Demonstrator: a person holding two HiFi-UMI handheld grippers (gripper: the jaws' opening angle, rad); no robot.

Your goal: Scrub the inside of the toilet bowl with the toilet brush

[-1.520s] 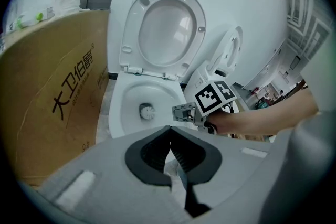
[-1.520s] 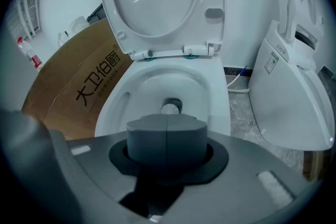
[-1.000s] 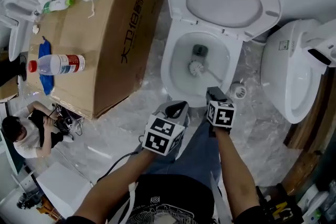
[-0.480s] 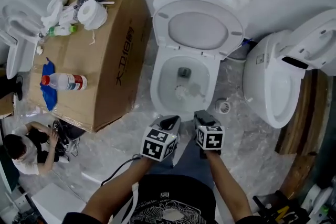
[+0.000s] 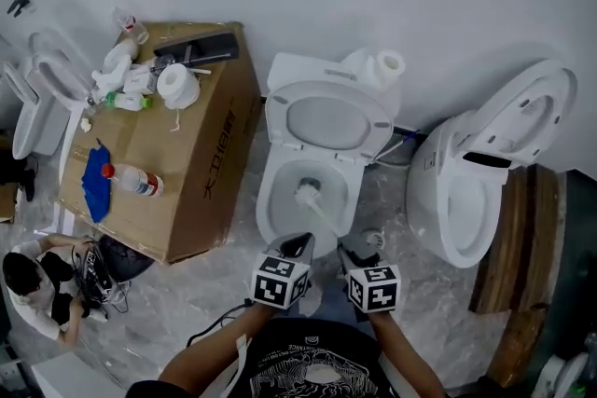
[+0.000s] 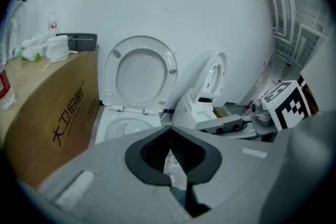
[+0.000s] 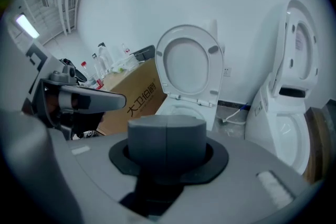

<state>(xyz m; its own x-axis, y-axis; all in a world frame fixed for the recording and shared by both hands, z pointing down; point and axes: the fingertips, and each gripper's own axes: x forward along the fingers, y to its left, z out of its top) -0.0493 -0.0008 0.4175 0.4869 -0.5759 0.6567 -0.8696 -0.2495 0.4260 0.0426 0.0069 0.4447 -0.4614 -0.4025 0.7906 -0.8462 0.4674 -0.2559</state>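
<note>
Since the right gripper (image 5: 354, 248) alone pinches the toilet brush (image 5: 309, 195), left gripper (image 5: 298, 246) closed empty, scrubbing may twist it loose.

My right gripper (image 7: 167, 131) has its jaws pressed together. Beyond them stands the toilet (image 7: 187, 73), lid raised.

A cardboard box (image 5: 191, 168) stands on the floor. On its top, a toilet-paper roll (image 5: 177, 86) and a flat black object (image 5: 199, 47) lie near the far edge. A red-capped water bottle (image 5: 133, 181) lies on its side, cap end over a blue cloth (image 5: 94, 179) at the left edge. A second white toilet (image 5: 466, 191) stands beside wooden planks (image 5: 522, 238).
</note>
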